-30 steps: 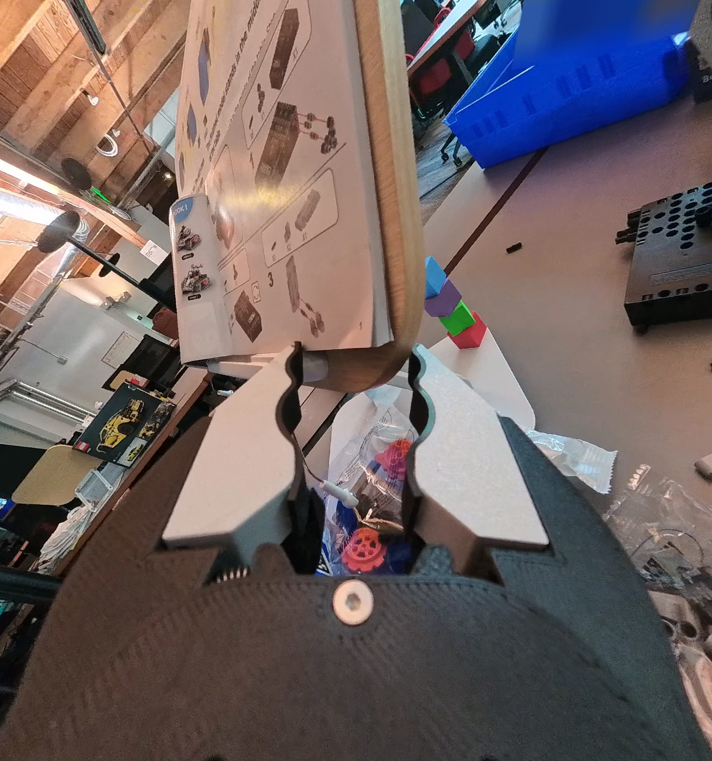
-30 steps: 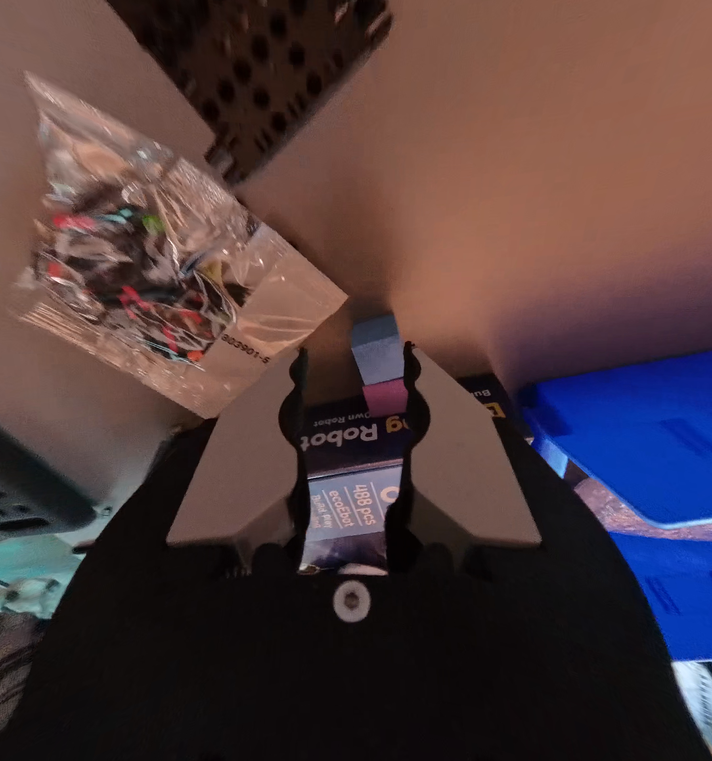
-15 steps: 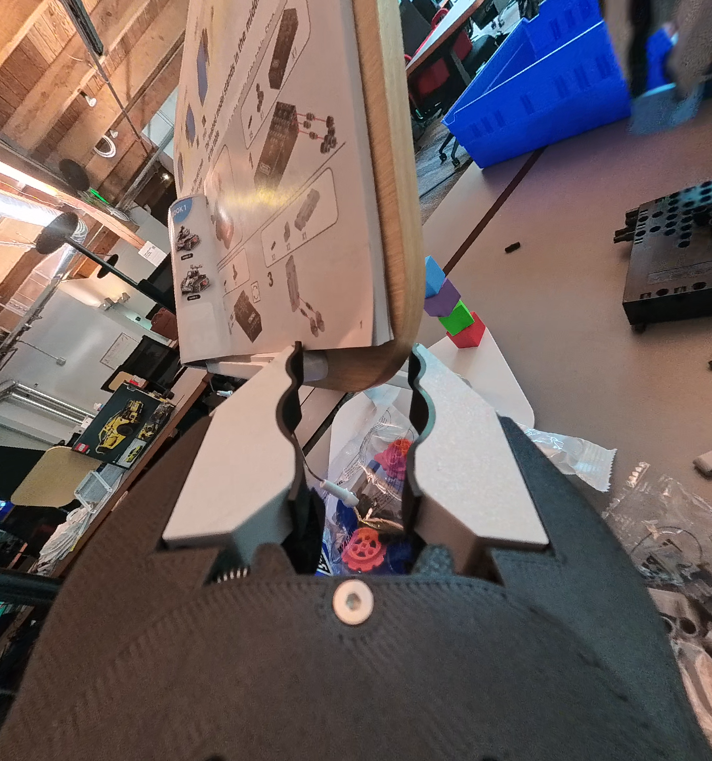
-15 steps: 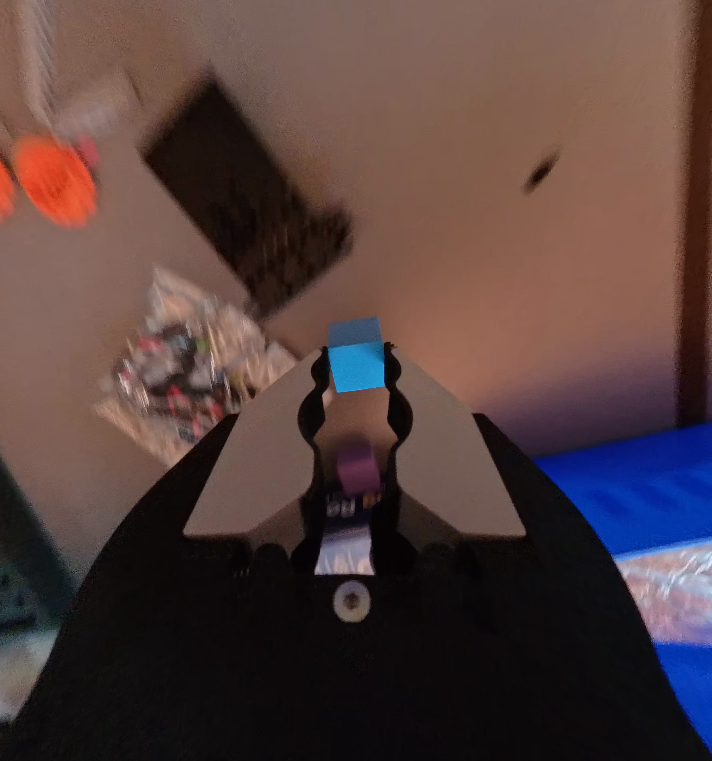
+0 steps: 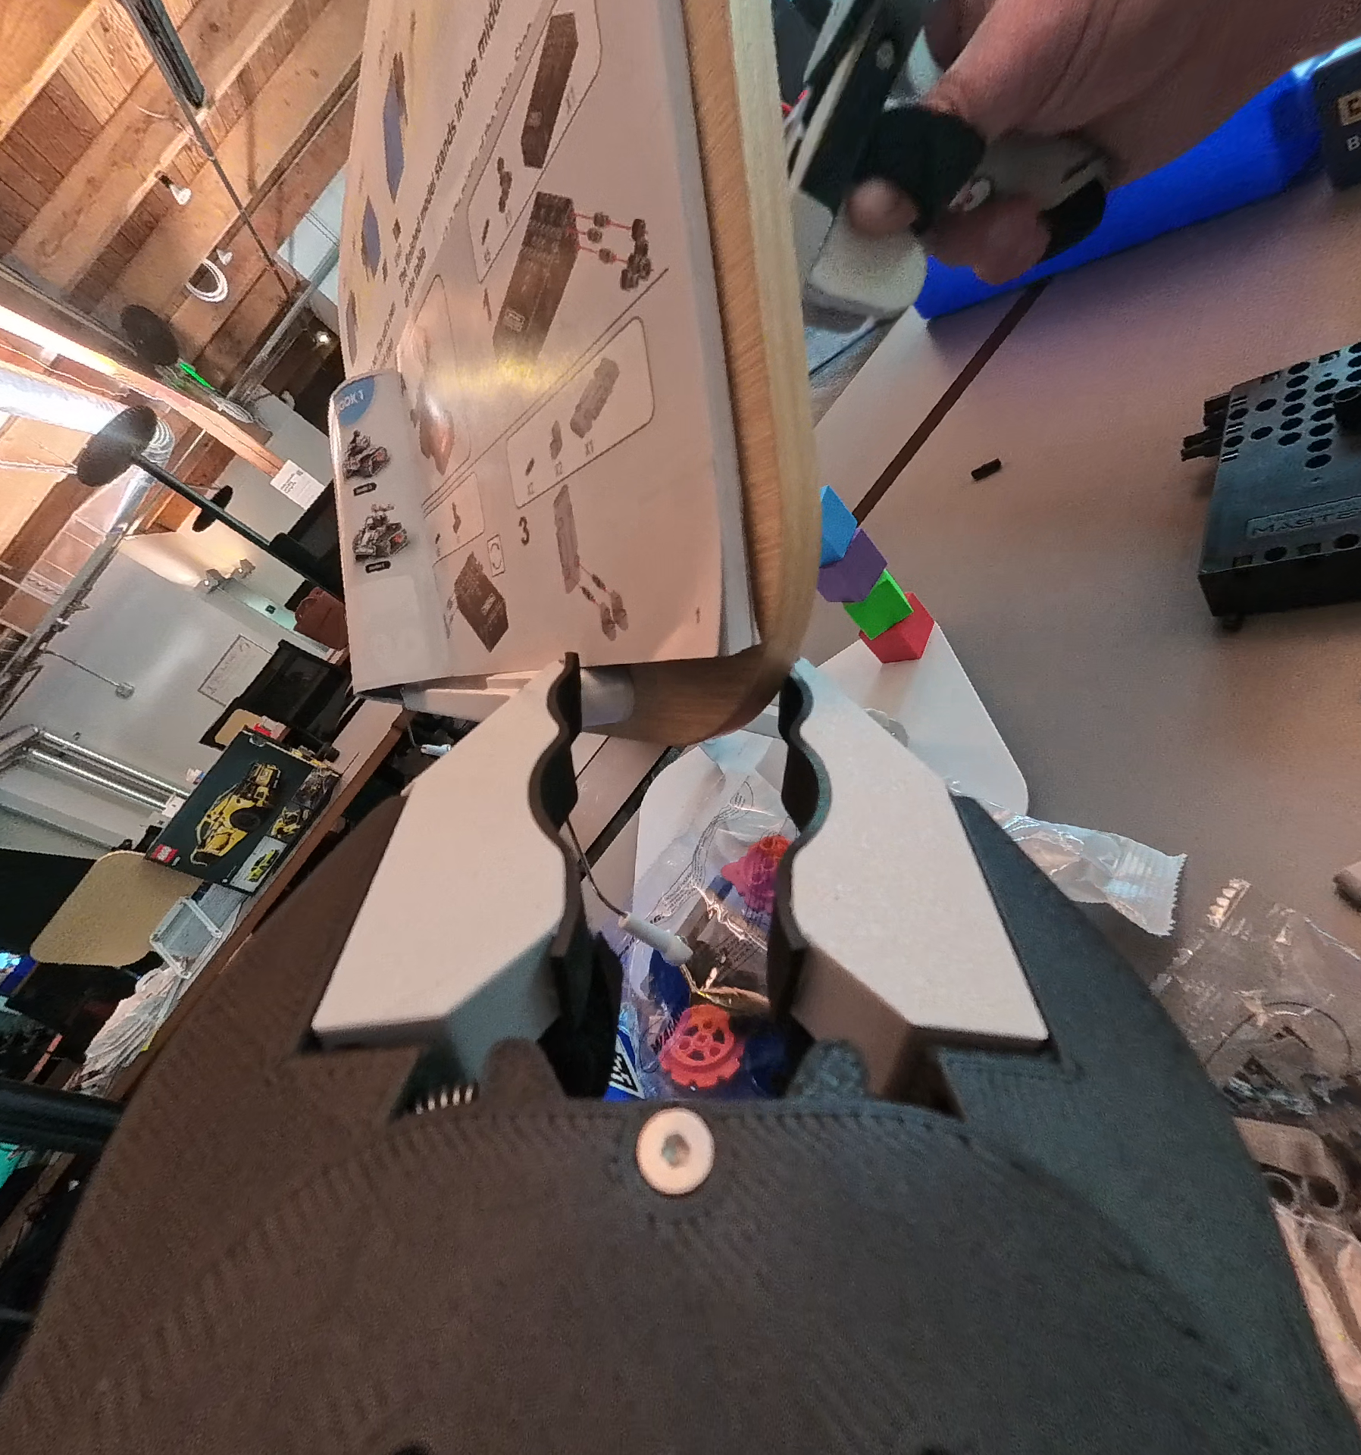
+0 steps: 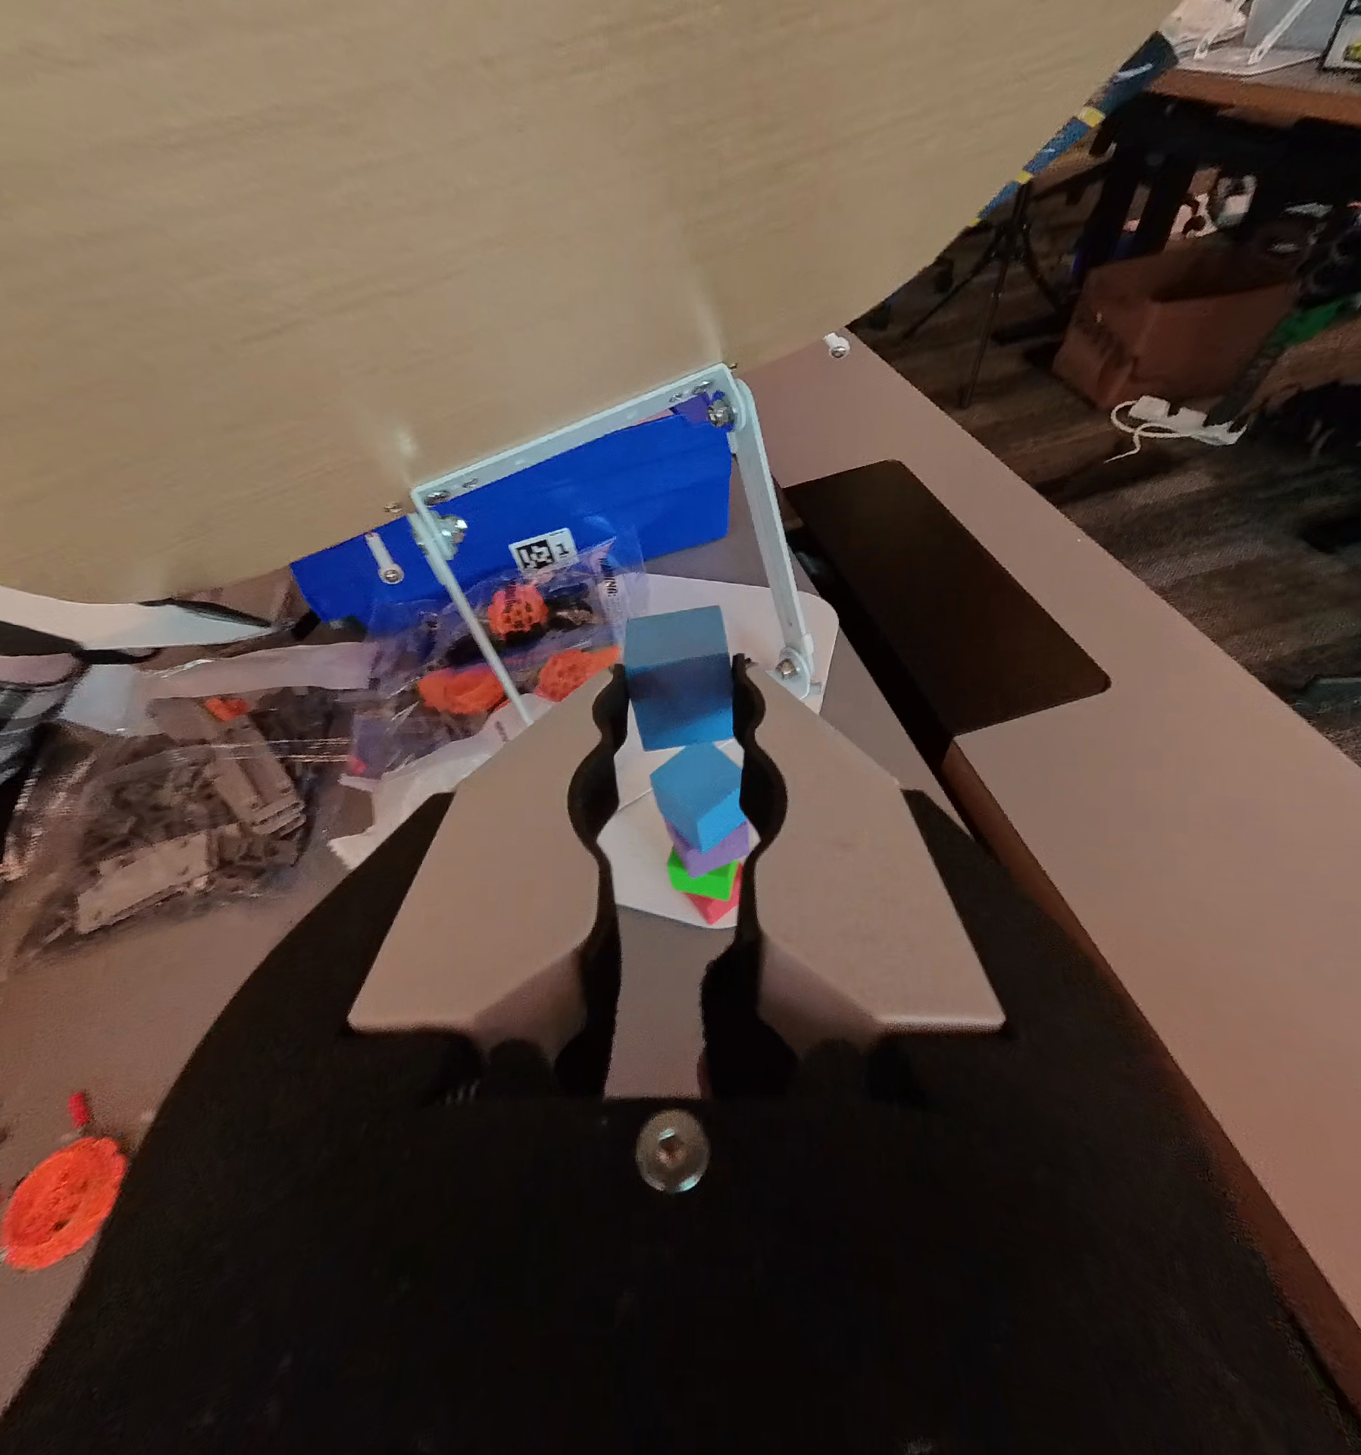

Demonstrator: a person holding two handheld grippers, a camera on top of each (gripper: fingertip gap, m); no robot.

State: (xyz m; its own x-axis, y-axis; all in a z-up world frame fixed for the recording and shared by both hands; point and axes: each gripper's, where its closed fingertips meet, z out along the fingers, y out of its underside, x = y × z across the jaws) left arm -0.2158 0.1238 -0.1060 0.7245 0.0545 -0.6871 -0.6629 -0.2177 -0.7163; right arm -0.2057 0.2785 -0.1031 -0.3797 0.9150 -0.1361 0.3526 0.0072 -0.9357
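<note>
1. Right wrist view looks down along the right gripper (image 6: 677, 669), whose fingertips pinch a dark blue cube (image 6: 677, 677) by two opposite faces; held at the very tips, the cube's underside stays free and most of its body shows
2. Below it, between the fingers, stands a stack of cubes (image 6: 705, 846), light blue on purple on green on red, each turned a little against the next; the held cube hangs above the top one, apart from it as far as the view shows
3. That stack sits on a white base plate (image 6: 646, 850) of a stand whose tilted wooden board (image 5: 764, 394) carries an instruction booklet (image 5: 551, 378), propped where it can be read
4. Left wrist view shows the left gripper (image 5: 677, 693) spread and holding nothing, its tips just under the board's lower edge
5. A clear bag of coloured parts (image 5: 709, 929) lies beneath it, and a black perforated block (image 5: 1307, 504) rests well apart on the table (image 5: 1095, 708)
6. A hand (image 5: 1095, 87) carries the other tool high over the stack
</note>
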